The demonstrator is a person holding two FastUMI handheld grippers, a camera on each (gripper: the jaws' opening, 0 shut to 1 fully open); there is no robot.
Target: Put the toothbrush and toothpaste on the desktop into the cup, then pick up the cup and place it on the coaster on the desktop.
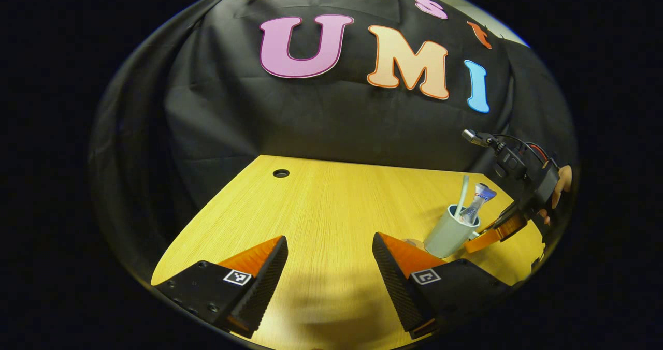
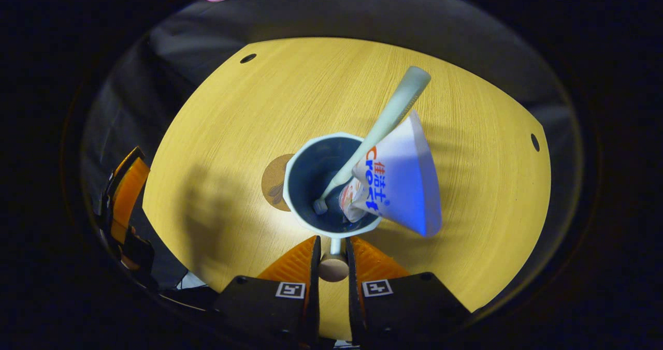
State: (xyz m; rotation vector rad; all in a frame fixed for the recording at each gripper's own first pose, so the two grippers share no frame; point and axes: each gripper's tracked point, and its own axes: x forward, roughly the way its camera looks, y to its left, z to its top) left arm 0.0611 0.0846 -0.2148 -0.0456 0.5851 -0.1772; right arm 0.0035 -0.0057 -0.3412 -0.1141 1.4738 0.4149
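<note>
The toothpaste (image 2: 399,184) carries blue and red lettering on its white tube, the Latin part starting "Cre" beside some Chinese characters; the rest curls out of my sight. It stands tail-up in the cup (image 2: 305,184), leaning on the rim, with the toothbrush (image 2: 383,122) slanting across it, one end down in the cup's dark bottom. My right gripper (image 2: 333,254) is drawn in narrow, both fingers pressing on the cup's handle (image 2: 333,266), whose rounded wooden end sits between them. Just past the cup on its left, partly hidden under it, lies the brown coaster (image 2: 272,181) on the yellow wooden desktop (image 2: 233,132); whether the cup is touching the coaster I cannot tell. In the left gripper view the cup (image 1: 448,231) stands at the desktop's right side with brush and tube sticking up, the right gripper (image 1: 487,238) at its side and a hand (image 1: 562,184) behind it. My left gripper (image 1: 330,259) hangs spread wide over bare desktop (image 1: 321,205), gripping nothing. Both grippers bear small square black-and-white markers.
</note>
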